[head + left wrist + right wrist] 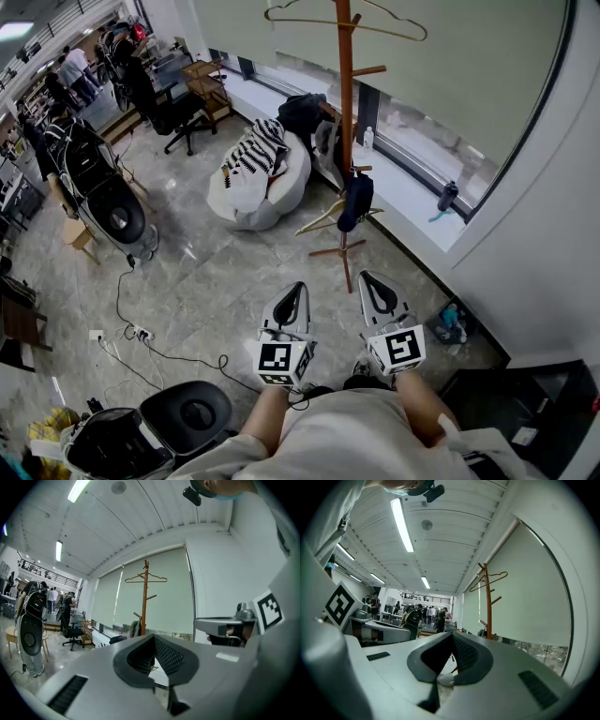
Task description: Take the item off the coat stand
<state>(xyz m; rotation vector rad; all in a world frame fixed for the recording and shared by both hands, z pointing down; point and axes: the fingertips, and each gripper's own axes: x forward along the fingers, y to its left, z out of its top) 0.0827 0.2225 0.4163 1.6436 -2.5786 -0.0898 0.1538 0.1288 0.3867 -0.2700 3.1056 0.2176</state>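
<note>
The wooden coat stand rises by the window, with a wire hanger near its top. A dark blue item hangs from a low peg, and a second hanger dangles beside it. Both grippers are held close to the person's body, well short of the stand. My left gripper is shut with nothing in it, and my right gripper is shut and empty too. The coat stand shows far off in the left gripper view, past the left gripper. The right gripper also points toward the coat stand.
A white beanbag with striped cloth lies left of the stand. Cables and a power strip run over the floor. A black seat is at lower left, a dark bottle stands on the window ledge, and people stand far left.
</note>
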